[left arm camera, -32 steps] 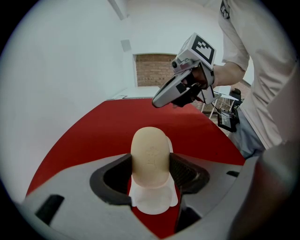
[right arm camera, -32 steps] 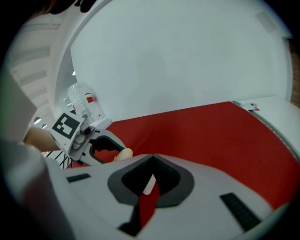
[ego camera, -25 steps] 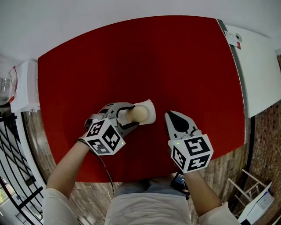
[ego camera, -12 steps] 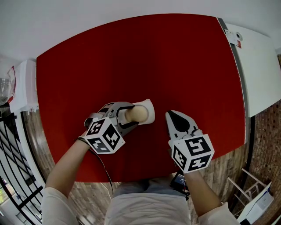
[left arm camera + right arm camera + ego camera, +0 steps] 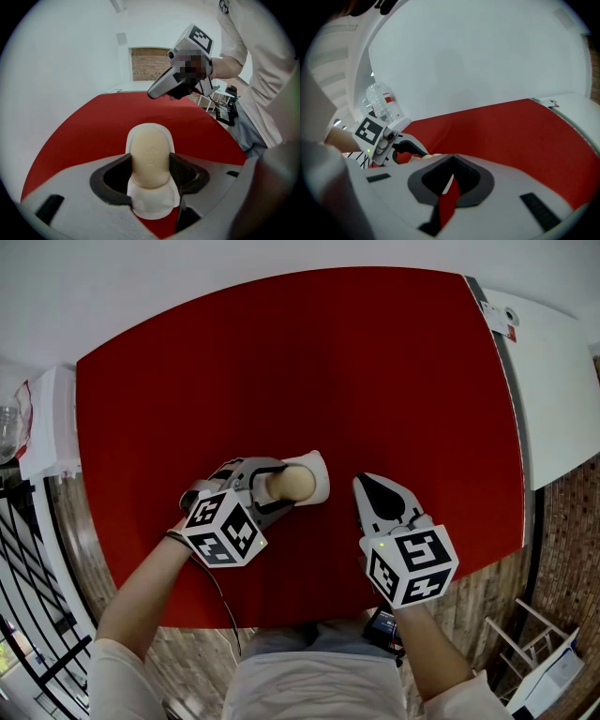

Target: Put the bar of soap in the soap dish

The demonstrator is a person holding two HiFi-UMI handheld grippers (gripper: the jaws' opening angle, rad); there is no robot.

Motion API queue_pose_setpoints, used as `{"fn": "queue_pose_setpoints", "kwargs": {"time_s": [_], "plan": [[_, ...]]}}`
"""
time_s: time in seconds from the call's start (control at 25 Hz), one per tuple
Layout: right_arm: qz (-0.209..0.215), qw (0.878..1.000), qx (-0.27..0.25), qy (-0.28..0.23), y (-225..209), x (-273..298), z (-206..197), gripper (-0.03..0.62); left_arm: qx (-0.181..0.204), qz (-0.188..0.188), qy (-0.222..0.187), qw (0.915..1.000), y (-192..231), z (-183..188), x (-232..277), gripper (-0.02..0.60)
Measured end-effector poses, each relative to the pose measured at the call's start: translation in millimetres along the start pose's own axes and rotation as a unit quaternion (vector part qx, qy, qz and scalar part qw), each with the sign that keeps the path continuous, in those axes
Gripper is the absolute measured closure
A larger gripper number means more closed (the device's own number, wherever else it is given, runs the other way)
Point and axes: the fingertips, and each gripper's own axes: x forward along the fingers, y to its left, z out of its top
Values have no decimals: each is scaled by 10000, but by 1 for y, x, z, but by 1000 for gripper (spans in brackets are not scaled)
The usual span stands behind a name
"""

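Red surface [image 5: 309, 371] takes up most of the head view. Left tongs [image 5: 274, 489] sit near its front edge, clamped on the bar of soap [image 5: 295, 484] by the long sides, pads tight on both flanks in the left gripper view. Right tongs [image 5: 371, 489] are just beside them, jaws together w/ nothing btwn (only a sliver of red shows through), touching nothing. White soap dish [image 5: 322, 474] lies flat on the surface, directly under the soap. Soap sits lengthwise over the dish, down in it or v. close; can't tell if fully seated.

Step in hand, I'd judge, is the release. To do it well:
- centre soap inside the rim and get it onto the dish floor first
- open slowly & evenly so neither pad drags it sideways
- back out along the soap's length w/o nudging the dish, which prob slides easily

Soap is pale cream, oval w/ rounded ends, smooth matt face w/ a faint embossed mark mid-face. Prob a bit slick.
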Motion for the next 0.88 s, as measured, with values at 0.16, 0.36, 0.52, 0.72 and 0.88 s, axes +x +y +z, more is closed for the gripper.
{"fn": "queue_pose_setpoints", "kwargs": {"time_s": [0.16,0.36,0.52,0.72,0.88], "plan": [[-4,10000,4,10,-2,0,0,591,-29,-16,-13,10000,0,0,1,322],[14,10000,6,15,-1,1,-1,591,-95,-88,8,9999,0,0,2,322],[29,10000,14,15,0,3,0,591,-138,-132,20,9998,0,0,2,321],[41,10000,10,14,2,4,1,591,-111,-131,40,9998,0,-1,1,321],[48,10000,12,26,-1,4,-1,591,-40,-190,30,9998,-1,1,3,321]]}}
